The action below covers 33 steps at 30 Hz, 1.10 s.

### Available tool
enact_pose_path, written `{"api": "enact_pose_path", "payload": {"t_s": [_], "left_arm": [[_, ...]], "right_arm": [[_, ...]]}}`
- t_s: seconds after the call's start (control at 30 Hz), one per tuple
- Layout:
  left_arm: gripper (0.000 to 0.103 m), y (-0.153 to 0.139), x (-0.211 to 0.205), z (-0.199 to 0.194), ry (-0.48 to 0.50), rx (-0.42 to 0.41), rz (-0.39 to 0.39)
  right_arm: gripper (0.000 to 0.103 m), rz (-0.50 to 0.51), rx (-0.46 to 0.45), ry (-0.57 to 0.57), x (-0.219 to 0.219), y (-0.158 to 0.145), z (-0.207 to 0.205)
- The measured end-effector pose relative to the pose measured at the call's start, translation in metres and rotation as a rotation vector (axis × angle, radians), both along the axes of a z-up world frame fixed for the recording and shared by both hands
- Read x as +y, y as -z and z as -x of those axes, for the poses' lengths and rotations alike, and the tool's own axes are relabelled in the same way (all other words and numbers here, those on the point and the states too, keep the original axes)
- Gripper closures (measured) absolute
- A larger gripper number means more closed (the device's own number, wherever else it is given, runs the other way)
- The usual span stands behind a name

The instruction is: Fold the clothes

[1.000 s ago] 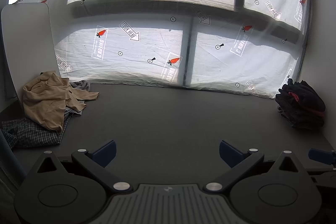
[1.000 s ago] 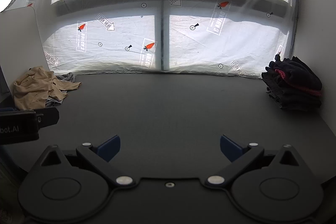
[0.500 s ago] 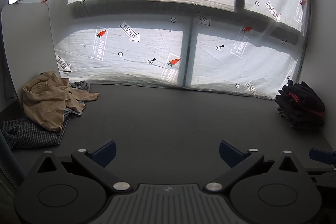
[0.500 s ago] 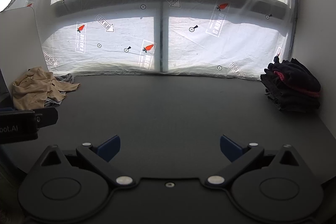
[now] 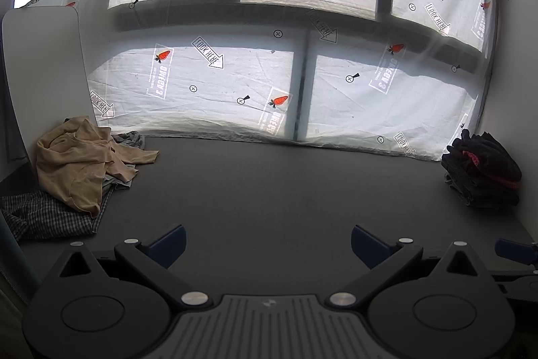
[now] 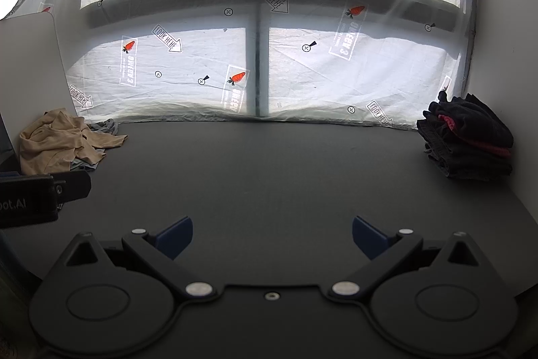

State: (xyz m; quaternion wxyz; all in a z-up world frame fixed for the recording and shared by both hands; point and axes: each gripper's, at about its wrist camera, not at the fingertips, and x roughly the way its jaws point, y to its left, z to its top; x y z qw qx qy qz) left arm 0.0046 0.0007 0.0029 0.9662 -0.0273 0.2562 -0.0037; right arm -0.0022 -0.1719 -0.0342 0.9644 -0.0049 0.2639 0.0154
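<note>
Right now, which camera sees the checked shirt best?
The left wrist view. There the checked shirt lies spread out at the table's left edge, partly under the tan shirt. In the right wrist view I can't make it out; the left claw's body covers that corner, below the tan shirt.

The plastic sheet (image 5: 235, 83) over the window carries arrow labels reading "LOOK HERE" (image 5: 207, 52), printed beside carrot symbols and mirrored lettering that cannot be read reliably. In the right wrist view, the left tool (image 6: 30, 201) body shows the partial text "ot.AI".
</note>
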Motion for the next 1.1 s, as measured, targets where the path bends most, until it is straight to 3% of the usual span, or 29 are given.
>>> {"api": "enact_pose_path", "payload": {"t_s": [1.1], "left_arm": [[0.000,0.0018,-0.0007,-0.0069,0.005,-0.004,-0.009]], "right_arm": [[0.001,0.002,-0.017,0.005,0.0023,0.0016,-0.0050]]}}
